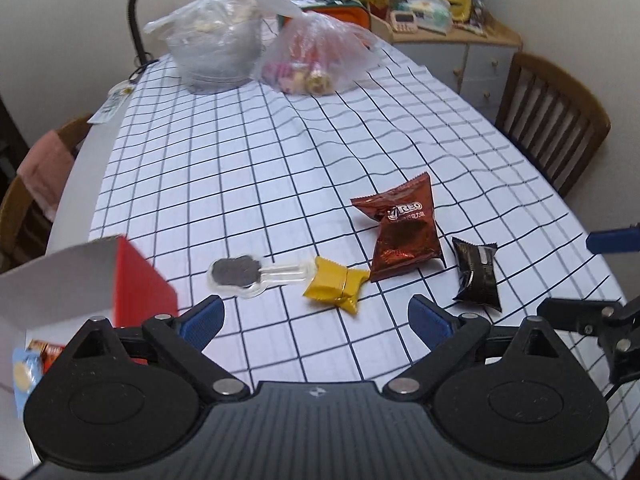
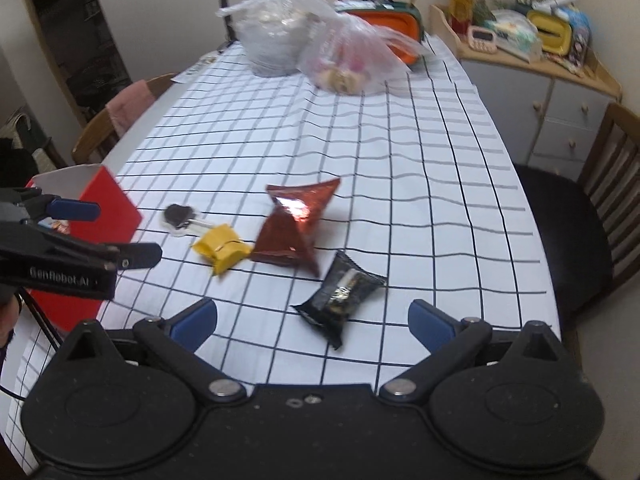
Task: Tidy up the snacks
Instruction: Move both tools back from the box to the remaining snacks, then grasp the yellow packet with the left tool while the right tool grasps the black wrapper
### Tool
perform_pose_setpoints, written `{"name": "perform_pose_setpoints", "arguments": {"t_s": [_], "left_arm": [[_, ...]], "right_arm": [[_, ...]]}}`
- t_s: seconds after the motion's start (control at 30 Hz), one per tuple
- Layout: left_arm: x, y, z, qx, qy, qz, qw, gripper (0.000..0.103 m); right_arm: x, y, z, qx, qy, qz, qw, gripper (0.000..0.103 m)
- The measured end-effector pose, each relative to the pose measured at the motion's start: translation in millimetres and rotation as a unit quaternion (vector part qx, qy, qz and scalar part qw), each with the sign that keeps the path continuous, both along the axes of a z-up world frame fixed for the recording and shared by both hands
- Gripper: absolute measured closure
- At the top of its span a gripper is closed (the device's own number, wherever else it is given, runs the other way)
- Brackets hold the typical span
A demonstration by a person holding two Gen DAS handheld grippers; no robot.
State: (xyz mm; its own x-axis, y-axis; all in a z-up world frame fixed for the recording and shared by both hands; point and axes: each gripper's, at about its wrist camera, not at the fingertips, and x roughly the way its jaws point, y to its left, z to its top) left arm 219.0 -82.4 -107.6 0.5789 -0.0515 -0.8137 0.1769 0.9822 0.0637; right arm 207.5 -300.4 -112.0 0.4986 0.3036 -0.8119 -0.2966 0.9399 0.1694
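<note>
Several snacks lie on the checked tablecloth (image 1: 280,152): a clear packet with a dark cookie (image 1: 240,274), a yellow wrapped sweet (image 1: 336,284), a brown Oreo packet (image 1: 404,232) and a black packet (image 1: 478,276). A red box (image 1: 140,280) with a white inside stands at the left, with a few packets (image 1: 36,356) in it. My left gripper (image 1: 316,318) hangs open just short of the yellow sweet (image 2: 222,248), holding nothing. My right gripper (image 2: 312,322) is open over the black packet (image 2: 340,300), which lies between its fingers, not gripped. The left gripper (image 2: 116,232) shows beside the red box (image 2: 108,216).
Two plastic bags (image 1: 316,56) with food sit at the table's far end, next to a lamp stem (image 1: 134,12) and an orange container (image 2: 404,24). Wooden chairs (image 1: 552,120) stand on both sides. A cluttered sideboard (image 2: 532,56) is at the back right.
</note>
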Motion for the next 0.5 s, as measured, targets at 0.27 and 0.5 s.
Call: {"name": "perform_pose_setpoints", "arguments": {"t_s": [0.27,0.5], "left_arm": [[40,-9,-30,0.017,0.053,-0.030,0.9980,0.004],[66,-16,-54,0.040,0.081,-0.045,0.9949,0.004]], "right_arm": [[32,-13,-28,0.007,0.045,-0.061,0.997,0.004],[56,-7,-55,0.009,0.090,-0.108,0.990,0.010]]}}
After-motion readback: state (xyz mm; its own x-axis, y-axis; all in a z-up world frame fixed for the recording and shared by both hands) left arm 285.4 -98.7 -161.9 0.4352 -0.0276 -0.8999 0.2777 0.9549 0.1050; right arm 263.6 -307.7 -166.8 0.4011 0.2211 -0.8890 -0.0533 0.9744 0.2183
